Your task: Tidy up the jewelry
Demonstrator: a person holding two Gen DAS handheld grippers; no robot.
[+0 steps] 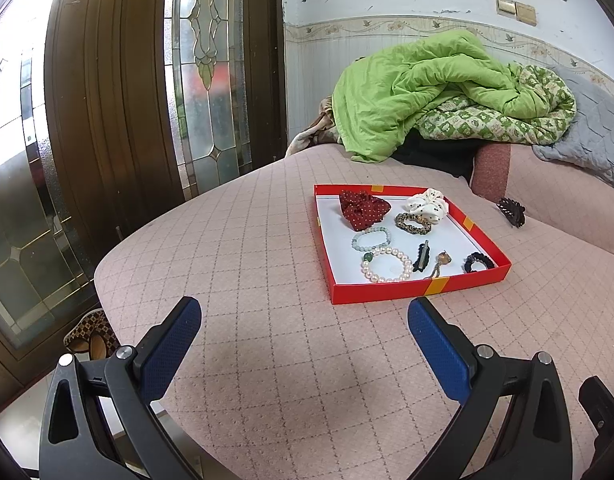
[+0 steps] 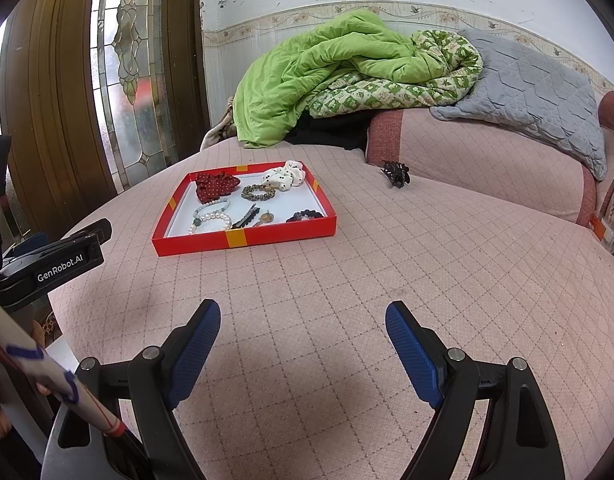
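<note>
Red tray of jewelry was seen on the pink quilted sofa; both grippers were held spread and empty.

Left gripper and right gripper were kept short of the tray. A dark claw clip lay apart, right of the tray. Only the right view showed the other gripper's branded body. The black hair clip lay lengthwise, front to back.

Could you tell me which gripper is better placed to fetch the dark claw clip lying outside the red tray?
The right gripper, probably. The claw clip lies on the cushion right of the red tray, nearer the right gripper's line. Both grippers are open and empty.
</note>
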